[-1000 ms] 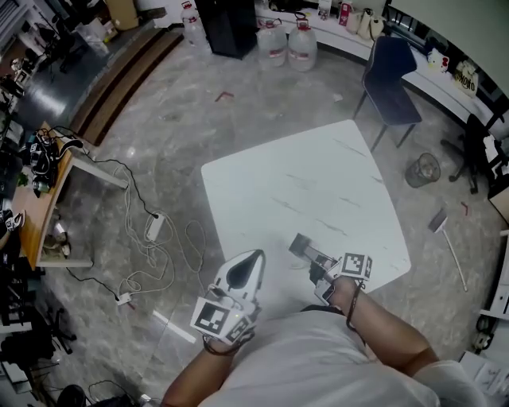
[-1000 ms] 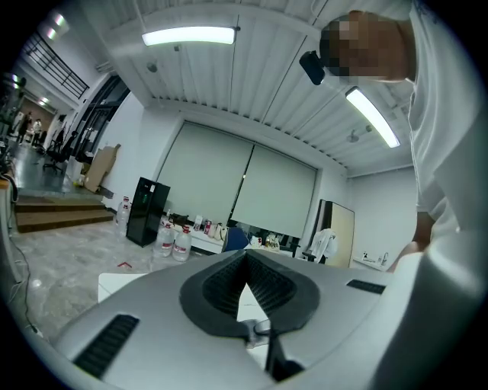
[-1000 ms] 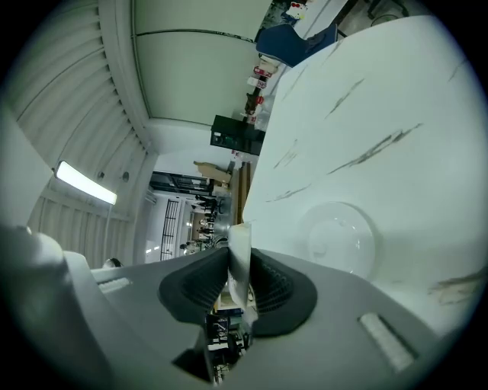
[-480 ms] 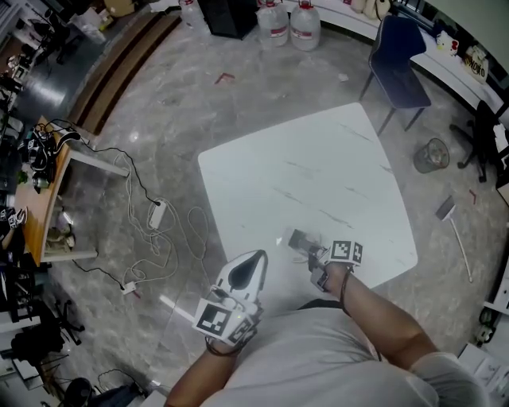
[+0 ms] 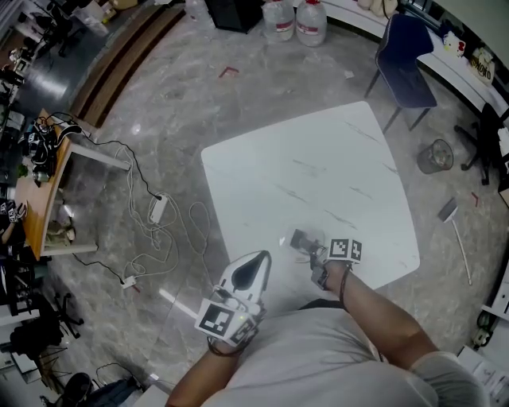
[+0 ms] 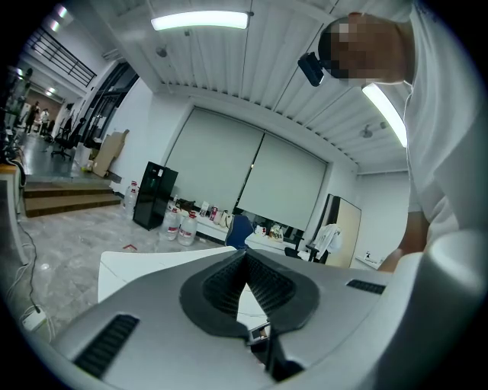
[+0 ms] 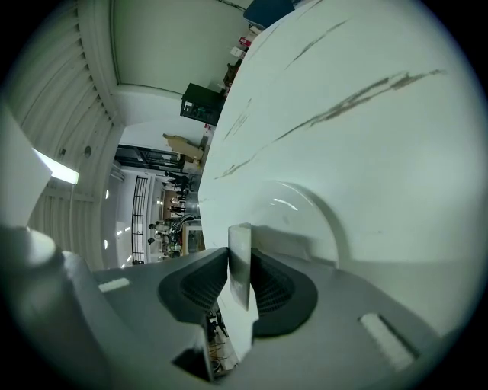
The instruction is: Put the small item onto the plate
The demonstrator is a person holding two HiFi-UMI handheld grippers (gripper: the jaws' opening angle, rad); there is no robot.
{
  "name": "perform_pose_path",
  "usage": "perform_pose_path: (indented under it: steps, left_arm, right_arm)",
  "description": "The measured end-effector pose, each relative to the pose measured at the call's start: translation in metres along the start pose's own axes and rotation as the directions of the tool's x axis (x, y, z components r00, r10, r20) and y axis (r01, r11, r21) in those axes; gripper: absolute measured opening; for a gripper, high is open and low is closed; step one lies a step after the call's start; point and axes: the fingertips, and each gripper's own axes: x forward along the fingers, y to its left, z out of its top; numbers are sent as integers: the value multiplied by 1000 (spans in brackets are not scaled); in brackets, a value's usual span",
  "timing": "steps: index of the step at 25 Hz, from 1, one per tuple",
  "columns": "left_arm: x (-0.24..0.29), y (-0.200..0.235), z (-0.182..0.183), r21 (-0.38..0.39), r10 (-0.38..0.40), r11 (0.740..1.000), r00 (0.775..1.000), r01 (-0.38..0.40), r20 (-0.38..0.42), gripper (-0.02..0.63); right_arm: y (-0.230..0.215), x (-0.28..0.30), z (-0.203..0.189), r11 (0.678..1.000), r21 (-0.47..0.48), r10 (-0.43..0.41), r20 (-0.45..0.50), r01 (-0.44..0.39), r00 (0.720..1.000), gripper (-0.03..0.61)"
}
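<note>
My right gripper is shut on a small flat grey-white slab, which stands on edge between the dark ribbed pads. It hangs low over a white plate near the front edge of the white table. In the head view the slab shows as a grey rectangle, and the plate is hard to tell from the tabletop. Whether the slab touches the plate I cannot tell. My left gripper is shut with nothing in it, held off the table's front left edge near the person's body.
A blue chair stands behind the table's far right corner, with a wire bin to the right. Water jugs stand at the back. Cables and a power strip lie on the floor at left, beside a wooden desk.
My right gripper has come down towards the table with the slab still in it. The left gripper has sunk a little.
</note>
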Motion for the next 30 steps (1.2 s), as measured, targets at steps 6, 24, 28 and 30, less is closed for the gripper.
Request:
perform_pose_path:
  steps: [6, 24, 28, 30]
  left_arm:
    - [-4, 5, -2, -27, 2, 1000, 1000, -2, -1, 5]
    - [-24, -5, 4, -33, -10, 999, 1000, 11, 27, 5]
    - [-31, -7, 9, -29, -17, 999, 999, 18, 40, 5]
    - [-35, -9, 10, -27, -21, 999, 999, 22, 45, 5]
  right_arm:
    - [5, 4, 0, 999, -17, -49, -20, 48, 999, 97]
    - [-3, -23, -2, 967, -75, -244, -11, 242, 970, 206]
    - [5, -30, -4, 971, -65, -230, 7, 230, 973, 207]
    - [11, -33, -5, 976, -64, -209, 13, 209, 978, 207]
